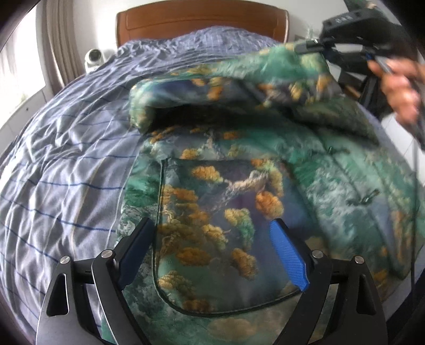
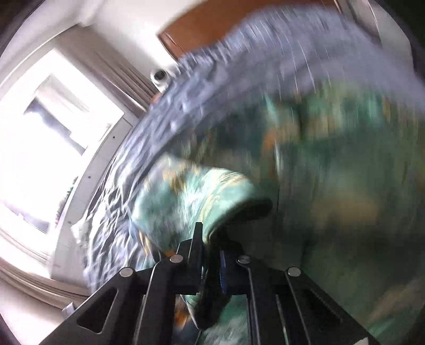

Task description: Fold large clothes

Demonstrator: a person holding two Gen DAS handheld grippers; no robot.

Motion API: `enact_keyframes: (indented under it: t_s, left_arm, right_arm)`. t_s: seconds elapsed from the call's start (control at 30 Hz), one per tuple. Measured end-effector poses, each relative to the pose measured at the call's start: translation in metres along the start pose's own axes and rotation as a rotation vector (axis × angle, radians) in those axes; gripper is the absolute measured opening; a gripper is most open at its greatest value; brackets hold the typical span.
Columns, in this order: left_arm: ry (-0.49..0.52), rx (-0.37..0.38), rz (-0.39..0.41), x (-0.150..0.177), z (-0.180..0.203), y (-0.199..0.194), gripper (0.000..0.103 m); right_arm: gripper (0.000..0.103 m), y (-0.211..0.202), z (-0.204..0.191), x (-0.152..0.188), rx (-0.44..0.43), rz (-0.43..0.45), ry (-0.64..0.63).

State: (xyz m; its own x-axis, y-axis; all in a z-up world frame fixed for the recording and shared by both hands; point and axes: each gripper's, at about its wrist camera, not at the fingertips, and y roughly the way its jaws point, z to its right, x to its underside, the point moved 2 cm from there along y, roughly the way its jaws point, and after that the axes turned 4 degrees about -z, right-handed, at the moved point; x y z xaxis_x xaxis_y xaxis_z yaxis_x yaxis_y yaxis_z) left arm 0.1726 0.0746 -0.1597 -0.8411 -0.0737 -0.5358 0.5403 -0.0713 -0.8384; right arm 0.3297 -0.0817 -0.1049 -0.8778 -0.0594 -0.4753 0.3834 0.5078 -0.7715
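— Jacket (image 1: pixel 212 191), the padded one printed in green and orange: where is it lying?

— It is lying spread across the bed's blue striped cover (image 1: pixel 61 164), filling the near and right part of my left wrist view. One sleeve (image 1: pixel 239 87) is being held up off the body of the garment, arching across toward the wooden headboard (image 1: pixel 202 21).

— What is holding that sleeve?

— My right gripper (image 2: pixel 209 238). Its jaws are clamped together on the sleeve's cuff edge (image 2: pixel 233 207), and cloth is bunching between the pads. That view is smearing badly, so I am not making out finer detail there.

— And your left gripper (image 1: pixel 212 249)?

— It is hanging over the jacket's front panel with its jaws spread wide, nothing between them. Whether the fingers (image 1: pixel 288 254) are touching the fabric I cannot tell.

— Anything else around?

— A small white camera (image 1: pixel 94 59) is sitting beside the bed near the curtain (image 1: pixel 57 39).
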Motion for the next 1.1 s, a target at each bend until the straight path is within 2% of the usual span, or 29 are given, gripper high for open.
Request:
enact_keyframes:
  t_s: [0.1,0.2,0.33,0.4,0.5,0.67,0.73,0.77,0.8,0.87,0.93,1.0,1.1]
  left_arm:
    - [-0.026,0.03,0.0,-0.004,-0.003,-0.003,0.09]
    - [-0.042,0.053,-0.009,-0.006,-0.007,-0.001,0.09]
    - [-0.015,0.046,-0.015,-0.005,-0.005,0.001,0.09]
    - [0.002,0.038,-0.016,-0.004,-0.003,0.003,0.09]
    - [0.011,0.046,-0.021,-0.005,-0.002,0.005,0.09]
    - [0.0,0.07,-0.041,-0.007,-0.002,0.006,0.09]
    - [0.004,0.079,-0.052,-0.009,0.0,0.006,0.09]
    - [0.006,0.081,-0.055,-0.01,0.001,0.005,0.09]
    - [0.005,0.083,-0.057,-0.012,0.001,0.003,0.09]
    - [0.0,0.096,-0.066,-0.017,-0.001,0.0,0.09]
    - [-0.01,0.113,-0.082,-0.025,-0.004,-0.001,0.09]
    - [-0.012,0.132,-0.1,-0.039,-0.008,0.0,0.09]
    - [0.017,0.114,-0.113,-0.07,-0.013,0.006,0.092]
  right_arm:
    - [0.01,-0.007,0.009,-0.048,0.073,0.06,-0.049]
    - [0.009,0.007,0.031,-0.083,0.186,0.085,-0.083]
    - [0.009,0.033,0.065,-0.103,0.285,0.068,-0.092]
    - [0.009,0.041,0.072,-0.109,0.303,0.056,-0.097]
    - [0.009,0.063,0.084,-0.111,0.337,0.017,-0.11]
    - [0.01,0.084,0.101,-0.095,0.397,-0.057,-0.086]
    - [0.017,0.09,0.103,-0.09,0.398,-0.091,-0.088]
    - [0.024,0.091,0.106,-0.089,0.398,-0.104,-0.078]
    - [0.034,0.089,0.107,-0.088,0.395,-0.102,-0.067]
    - [0.046,0.081,0.106,-0.087,0.382,-0.089,-0.062]
    - [0.046,0.067,0.099,-0.084,0.393,-0.045,-0.092]
    - [0.046,0.051,0.084,-0.078,0.395,0.008,-0.183]
    - [0.046,0.045,0.062,-0.066,0.334,0.012,-0.305]
